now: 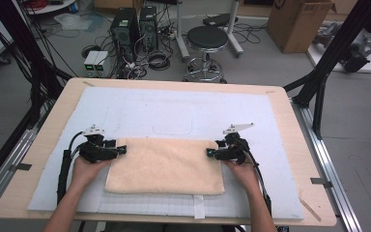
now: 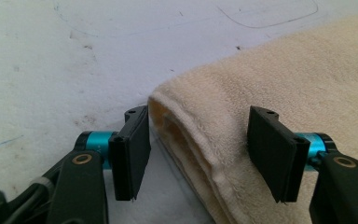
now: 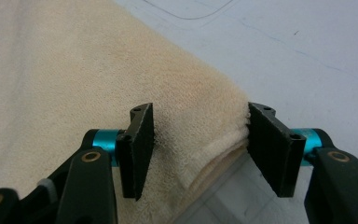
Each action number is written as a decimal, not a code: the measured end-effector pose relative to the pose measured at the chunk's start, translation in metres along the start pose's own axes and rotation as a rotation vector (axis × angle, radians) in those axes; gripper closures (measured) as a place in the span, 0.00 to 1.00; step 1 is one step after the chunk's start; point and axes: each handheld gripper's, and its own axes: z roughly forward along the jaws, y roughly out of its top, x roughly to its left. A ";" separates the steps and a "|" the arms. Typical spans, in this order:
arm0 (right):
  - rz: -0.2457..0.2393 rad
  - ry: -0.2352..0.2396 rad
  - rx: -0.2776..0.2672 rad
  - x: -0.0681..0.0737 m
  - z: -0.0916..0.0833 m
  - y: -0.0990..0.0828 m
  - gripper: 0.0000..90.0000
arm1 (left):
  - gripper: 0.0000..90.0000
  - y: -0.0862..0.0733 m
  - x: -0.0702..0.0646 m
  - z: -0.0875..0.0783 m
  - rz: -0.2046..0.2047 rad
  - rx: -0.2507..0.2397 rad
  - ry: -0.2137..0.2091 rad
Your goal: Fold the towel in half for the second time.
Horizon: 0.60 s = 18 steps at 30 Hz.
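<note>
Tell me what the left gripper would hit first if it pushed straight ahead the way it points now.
Probably the folded cream towel. The left gripper has its jaws standing open on either side of the towel's folded corner, which already lies between them without being pinched. Going on, the towel would likely bunch up against the gripper.

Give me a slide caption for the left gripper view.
Left gripper open, fingers straddling the folded cream towel's corner on the white mat.

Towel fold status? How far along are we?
Done: the cream towel already lies folded on the white mat, its layered edge visible in both gripper views. In hand: left gripper and right gripper each straddle a far corner, jaws open, not clamped. Left: probably gripping both corners and making another fold.
</note>
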 end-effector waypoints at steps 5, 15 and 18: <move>0.000 0.024 0.003 0.000 0.000 0.000 0.65 | 0.63 0.000 -0.001 0.001 -0.013 0.003 -0.043; -0.033 0.050 -0.026 0.001 -0.011 0.011 0.86 | 0.85 0.007 0.002 -0.002 -0.064 -0.078 -0.058; -0.050 0.007 -0.048 0.001 -0.015 0.024 0.86 | 0.85 0.016 0.002 0.003 -0.045 -0.093 -0.016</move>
